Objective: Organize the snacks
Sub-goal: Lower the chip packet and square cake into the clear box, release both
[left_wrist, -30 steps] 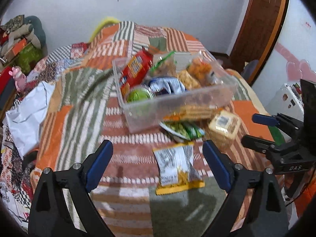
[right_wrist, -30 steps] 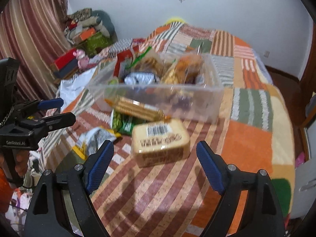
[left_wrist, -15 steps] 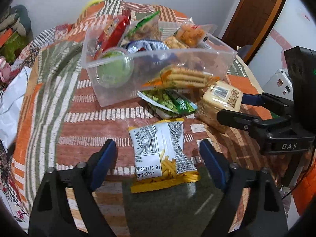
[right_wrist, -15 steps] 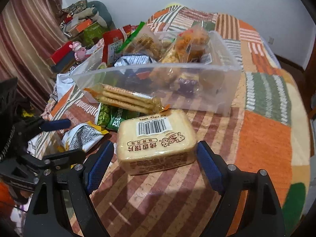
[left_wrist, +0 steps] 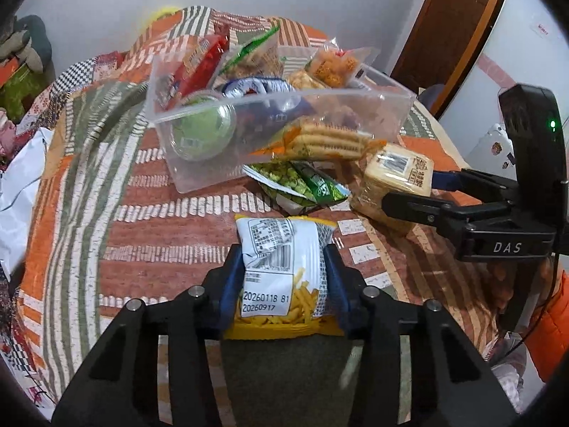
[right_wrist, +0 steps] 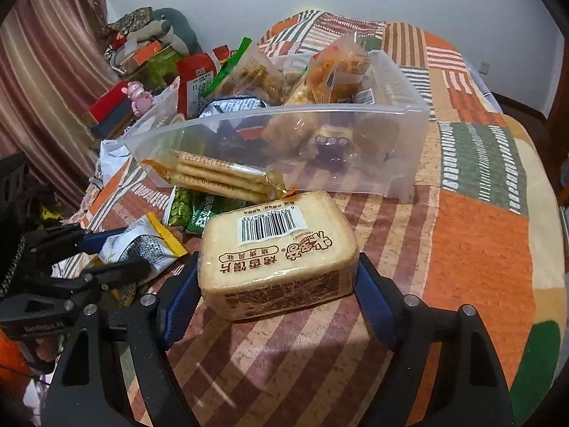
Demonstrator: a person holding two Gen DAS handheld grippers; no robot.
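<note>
My left gripper (left_wrist: 282, 284) is shut on a white and yellow chip bag (left_wrist: 281, 259) lying on the patchwork bedspread. My right gripper (right_wrist: 277, 284) is shut on a tan toast-slice pack (right_wrist: 277, 249); this pack also shows in the left wrist view (left_wrist: 394, 178). A clear plastic bin (left_wrist: 199, 178) full of snacks stands just beyond. A cracker sleeve (right_wrist: 220, 176) leans against its front wall, over a green pea bag (left_wrist: 298, 185).
The bin (right_wrist: 391, 135) holds a red bag (right_wrist: 195, 78), an orange snack bag (right_wrist: 334, 67) and a green cup (left_wrist: 202, 131). White plastic bag (left_wrist: 17, 192) lies at the bed's left edge. Clutter is piled by the striped curtain (right_wrist: 53, 71).
Both grippers moved forward and closed: the left on the chip bag, the right on the toast-slice pack. Both were open before.
</note>
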